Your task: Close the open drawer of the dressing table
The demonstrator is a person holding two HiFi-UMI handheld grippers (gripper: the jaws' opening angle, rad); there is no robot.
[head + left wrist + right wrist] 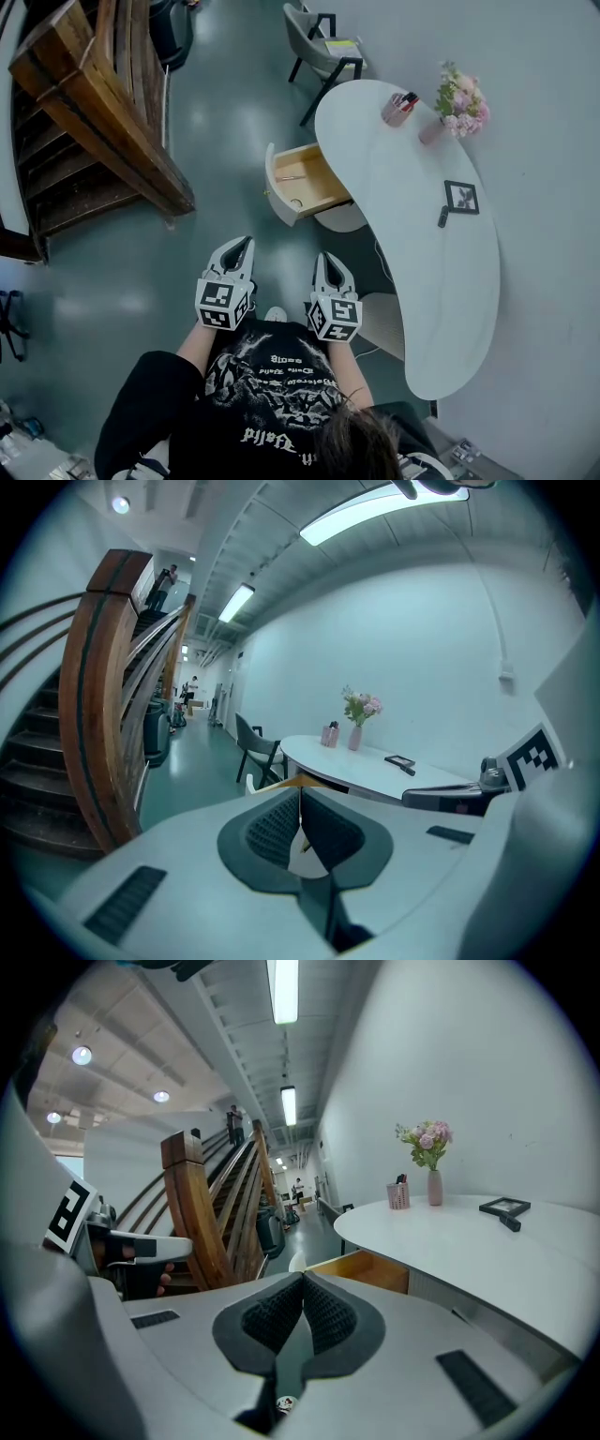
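Left tool (246, 242) and right tool (324, 256) are hanging clenched, empty, with the open pale-wood, white-fronted drawer (309, 180) lying at 12 o'clock beside the white curved tabletop (417, 253); best pressing the front's centre squarely, pushing toward 3 o'clock.

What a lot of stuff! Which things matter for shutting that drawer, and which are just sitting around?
For the job:
open drawer
dressing table
left tool and right tool, both shut and empty

Just lying about:
vase of flowers
pink cup
picture frame
chair
wooden staircase
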